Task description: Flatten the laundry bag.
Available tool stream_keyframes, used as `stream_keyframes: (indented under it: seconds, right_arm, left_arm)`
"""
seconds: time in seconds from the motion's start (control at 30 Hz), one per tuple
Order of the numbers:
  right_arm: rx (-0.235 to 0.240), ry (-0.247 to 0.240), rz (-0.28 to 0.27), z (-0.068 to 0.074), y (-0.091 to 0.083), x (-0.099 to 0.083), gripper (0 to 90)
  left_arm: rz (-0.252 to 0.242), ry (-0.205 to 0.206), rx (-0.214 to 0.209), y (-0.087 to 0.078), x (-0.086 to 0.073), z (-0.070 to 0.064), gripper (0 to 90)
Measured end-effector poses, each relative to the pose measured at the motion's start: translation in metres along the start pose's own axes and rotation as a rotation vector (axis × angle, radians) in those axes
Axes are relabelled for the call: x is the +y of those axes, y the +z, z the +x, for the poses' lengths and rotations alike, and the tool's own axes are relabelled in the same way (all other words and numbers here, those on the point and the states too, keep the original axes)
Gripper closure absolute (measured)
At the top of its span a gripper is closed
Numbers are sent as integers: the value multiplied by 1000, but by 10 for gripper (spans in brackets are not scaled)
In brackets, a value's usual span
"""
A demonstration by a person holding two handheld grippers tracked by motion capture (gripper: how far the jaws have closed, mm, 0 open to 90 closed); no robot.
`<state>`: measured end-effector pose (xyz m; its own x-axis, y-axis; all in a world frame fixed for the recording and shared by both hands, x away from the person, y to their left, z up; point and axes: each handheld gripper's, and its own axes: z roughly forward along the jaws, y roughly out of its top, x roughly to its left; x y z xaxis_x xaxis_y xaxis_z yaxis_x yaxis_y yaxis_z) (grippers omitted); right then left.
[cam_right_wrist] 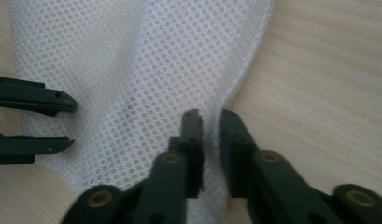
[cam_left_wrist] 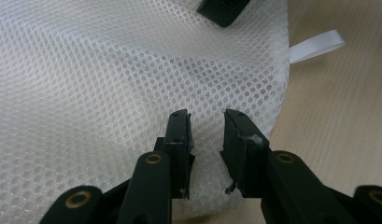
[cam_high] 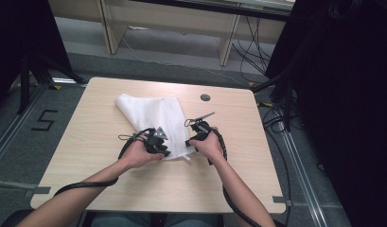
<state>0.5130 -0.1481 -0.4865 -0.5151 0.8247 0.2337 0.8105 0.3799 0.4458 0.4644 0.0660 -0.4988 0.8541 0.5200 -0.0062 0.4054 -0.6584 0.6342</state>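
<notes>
A person is sitting at the light wooden desk (cam_high: 101,170), both forearms reaching in from six o'clock, each hand gripping a black tool. A white mesh laundry bag (cam_high: 151,116) is lying flat near the middle of the desk, its wide end fanning out toward eleven o'clock and its narrow end pointing back at the person. The left tongs (cam_high: 162,150) are sitting over the bag's near edge; in the left gripper view (cam_left_wrist: 206,122) the jaws are standing a moderate way apart with the mesh bunching up between them, not yet pinched. The right tongs (cam_high: 190,142) are working at the bag's near right corner, at about four o'clock of the bag; in the right gripper view (cam_right_wrist: 210,120) the jaws are drawn narrow, and a raised fold of the bag's edge is running up through the slim gap, though I cannot tell whether it is truly clamped. A small white ribbon loop (cam_left_wrist: 317,45) is sticking out from the bag's seam onto the bare wood. Toward one o'clock a round dark grommet (cam_high: 205,97) is sitting in the desk surface, well apart from the bag.
</notes>
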Motion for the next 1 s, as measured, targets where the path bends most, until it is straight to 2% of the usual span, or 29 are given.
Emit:
stream_keyframes:
  seconds: [0.03,0.1,0.13,0.23,0.3,0.37,0.43,0.47,0.5,0.57,0.6,0.63,0.77,0.8,0.83,0.87,0.9,0.93,0.97,1.0]
  right_arm:
    - [-4,8,5,2,-2,1,871]
    - [6,18,20,3,-3,2,883]
    - [13,-9,8,2,-5,3,891]
    - [11,-12,3,4,-7,4,894]
    - [5,-31,-35,5,-12,6,897]
    - [-4,-29,-46,7,-14,7,897]
    - [4,-46,-75,9,-19,8,897]
    - [14,-45,-87,12,-22,8,897]
    - [19,-73,-126,17,-26,8,897]
    - [26,-79,-143,21,-28,9,898]
    - [33,-97,-153,24,-30,9,898]
    - [29,-115,-178,28,-31,9,898]
    - [73,-157,-196,44,-35,11,899]
    - [78,-170,-189,48,-36,12,898]
    - [113,-187,-172,54,-38,12,899]
    - [113,-187,-172,54,-38,12,899]
    - [129,-201,-183,59,-37,12,899]
    - [129,-201,-183,59,-37,12,899]
    - [147,-200,-158,61,-38,12,900]
    - [165,-233,-176,62,-34,11,900]
  left_arm:
    - [1,2,-2,0,0,0,705]
    - [6,5,-2,0,0,0,705]
    - [9,6,0,0,1,0,705]
    - [7,-4,0,1,1,0,706]
    - [2,-11,1,3,1,0,710]
    - [-2,-18,1,4,2,0,716]
    - [-12,-35,-3,7,2,-2,718]
    - [-4,-19,4,6,3,-2,718]
    - [-6,-31,6,7,3,-2,718]
    - [-3,-32,6,7,4,-2,719]
    - [-21,-63,1,8,4,-3,718]
    - [0,-37,2,7,4,-1,718]
    - [1,-43,-3,6,2,0,714]
    - [-8,-51,-9,6,1,1,709]
    - [-40,-89,-10,8,0,0,702]
    - [-77,-128,-4,10,-1,-1,702]
    - [-91,-150,-20,9,-3,0,698]
    - [-91,-150,-20,9,-3,0,695]
    - [-93,-153,-17,8,-4,0,695]
    - [-94,-169,-31,7,-6,0,688]
